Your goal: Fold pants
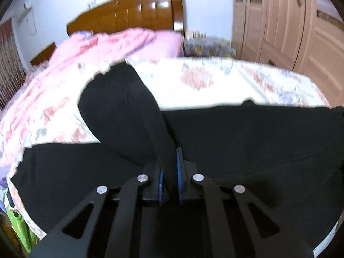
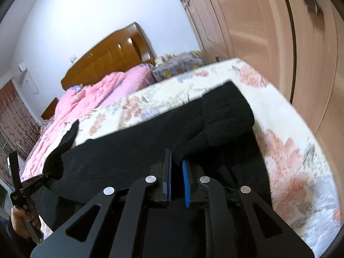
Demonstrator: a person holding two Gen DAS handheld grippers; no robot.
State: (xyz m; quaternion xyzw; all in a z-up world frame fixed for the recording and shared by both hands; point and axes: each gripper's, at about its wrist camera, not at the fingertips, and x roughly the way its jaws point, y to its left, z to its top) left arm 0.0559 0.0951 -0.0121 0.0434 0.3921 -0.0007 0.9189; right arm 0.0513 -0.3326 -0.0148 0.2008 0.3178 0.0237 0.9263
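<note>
The black soft fabric pants point(image 1: 236, 142) are spread across the near edge of the floral-printed bed sheet point(image 1: 215, 81). A raised fold of the black cloth is clamped between the blue pads of the left gripper point(image 1: 169, 178). The ribbed waistband end is pinched by the right gripper point(image 2: 176, 176). A pink quilt point(image 2: 90, 99) is seen behind.

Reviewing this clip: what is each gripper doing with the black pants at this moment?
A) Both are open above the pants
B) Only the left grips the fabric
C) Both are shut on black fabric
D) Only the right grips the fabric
C: the left gripper has a strip of the black pants pinched between its blue pads, and the right gripper likewise clamps a fold of the pants over the floral bedspread.
</note>
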